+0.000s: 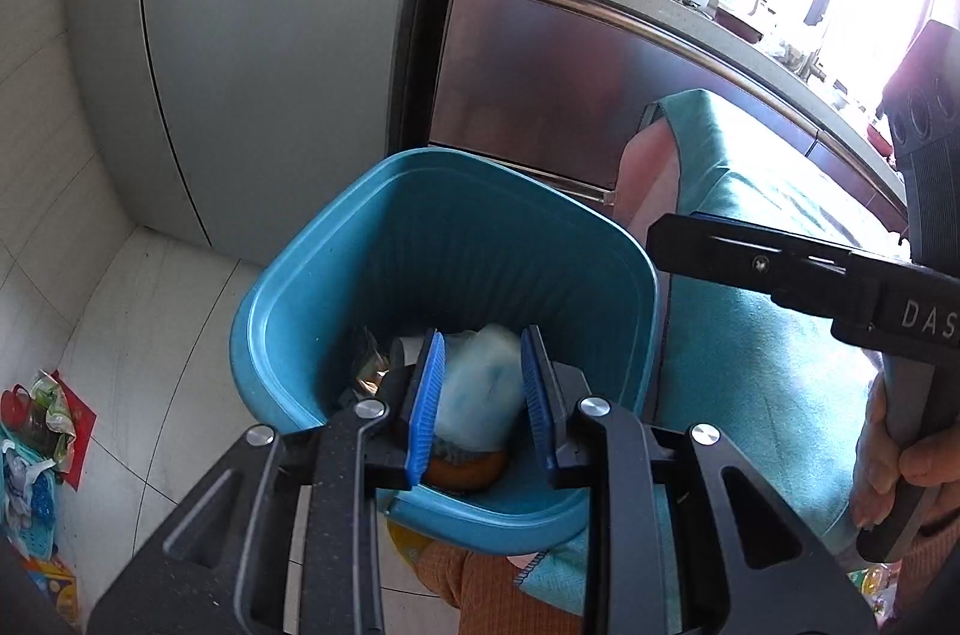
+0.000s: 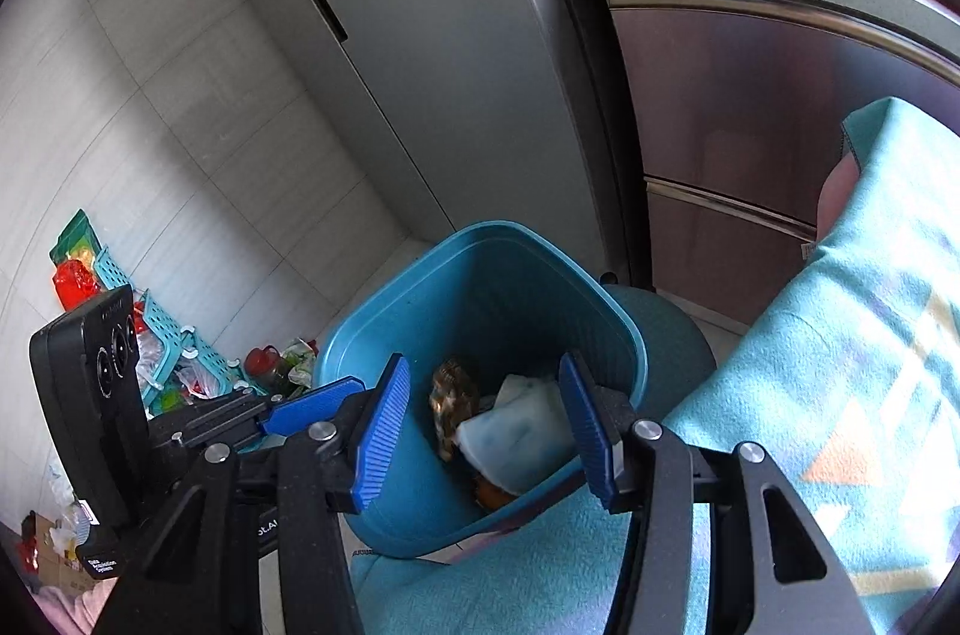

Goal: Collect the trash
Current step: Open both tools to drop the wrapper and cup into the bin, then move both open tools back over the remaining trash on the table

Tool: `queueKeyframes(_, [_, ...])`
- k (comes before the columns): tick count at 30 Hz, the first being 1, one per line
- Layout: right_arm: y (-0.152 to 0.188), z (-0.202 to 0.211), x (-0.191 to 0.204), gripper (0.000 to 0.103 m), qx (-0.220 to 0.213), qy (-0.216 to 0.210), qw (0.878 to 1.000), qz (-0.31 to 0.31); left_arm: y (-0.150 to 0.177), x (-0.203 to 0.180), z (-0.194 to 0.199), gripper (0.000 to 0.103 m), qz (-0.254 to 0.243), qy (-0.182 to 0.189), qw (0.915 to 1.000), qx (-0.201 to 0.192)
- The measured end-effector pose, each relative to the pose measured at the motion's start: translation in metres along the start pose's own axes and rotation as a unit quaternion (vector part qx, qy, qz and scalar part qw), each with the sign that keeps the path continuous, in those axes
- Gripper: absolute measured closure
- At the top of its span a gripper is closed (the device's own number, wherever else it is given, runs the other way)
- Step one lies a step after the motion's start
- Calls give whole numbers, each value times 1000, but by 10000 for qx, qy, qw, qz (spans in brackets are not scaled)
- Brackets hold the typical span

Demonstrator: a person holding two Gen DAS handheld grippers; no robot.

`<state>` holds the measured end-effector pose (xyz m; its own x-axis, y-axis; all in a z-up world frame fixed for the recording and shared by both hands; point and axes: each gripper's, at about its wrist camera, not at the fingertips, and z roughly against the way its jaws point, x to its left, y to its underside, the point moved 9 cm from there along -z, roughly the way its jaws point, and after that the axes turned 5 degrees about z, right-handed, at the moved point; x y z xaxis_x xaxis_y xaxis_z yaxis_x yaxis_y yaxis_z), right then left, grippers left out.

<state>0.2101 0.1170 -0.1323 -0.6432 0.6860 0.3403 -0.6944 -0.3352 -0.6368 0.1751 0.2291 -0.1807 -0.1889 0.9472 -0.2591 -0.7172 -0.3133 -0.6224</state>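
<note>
The left tongs (image 1: 483,398) hang over the blue bin (image 1: 300,287), jaws partly open. A pale blue-white wad (image 1: 480,383) shows between the pads in the left wrist view, but the right wrist view places that wad (image 2: 516,437) down inside the bin (image 2: 384,311), so the left tongs appear to grip nothing. The right tongs (image 2: 489,431) stand wider apart, also empty, framing the same bin mouth. Below both tongs the bin holds the wad, a brown crinkled wrapper (image 2: 453,398) beside it, and something orange (image 1: 465,470) under it.

Risks, as judged from here:

1. Both tongs crowd 1 bin opening. If either swings sideways, finger could strike finger, or knock the rim.
2. The bin looks tilted, resting against the teal blanket (image 2: 840,335) to the right of the tongs. A push on its near rim could tip it and spill what is collected.
3. More litter (image 2: 180,371) lies on the floor (image 1: 132,335) well left of the tongs, beside a turquoise basket (image 2: 162,329). Thin bags and wrappers there may slip from a narrow pinch, or drag neighbours along.
4. The fridge (image 1: 270,35) stands just beyond the bin, so a long reach could bump it.
</note>
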Motion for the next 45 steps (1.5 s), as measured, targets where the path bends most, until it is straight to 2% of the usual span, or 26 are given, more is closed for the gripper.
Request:
queueKeyframes(8, [14, 16, -5, 53, -67, -122, 9999, -52, 3, -6, 16, 77, -90, 205, 9996, -186])
queueKeyframes(15, [19, 47, -9, 50, -367, -255, 9989, -115, -1, -31, 44, 69, -381, 418, 9970, -525])
queueKeyframes(20, [22, 69, -14, 49, -584, -235, 9980, -116, -3, -54, 62, 65, -622, 548, 9940, -708])
queueKeyframes(28, [33, 107, -31, 48, -956, -36, 9952, -196, -1, -89, 77, 61, -878, 869, 9895, -753])
queueKeyframes(34, [52, 143, -62, 47, -1122, 282, 9926, -366, 7, -136, 74, 61, -1207, 1242, 9827, -648])
queueKeyframes(38, [71, 173, -97, 47, -1264, 643, 9876, -676, 18, -174, 67, 61, -1465, 1501, 9765, -498])
queueKeyframes(41, [88, 198, -126, 47, -1358, 976, 9815, -932, 31, -206, 64, 61, -1714, 1689, 9699, -363])
queueKeyframes(45, [118, 240, -159, 47, -1568, 1435, 9684, -1306, 51, -253, 61, 61, -2087, 2004, 9571, -174])
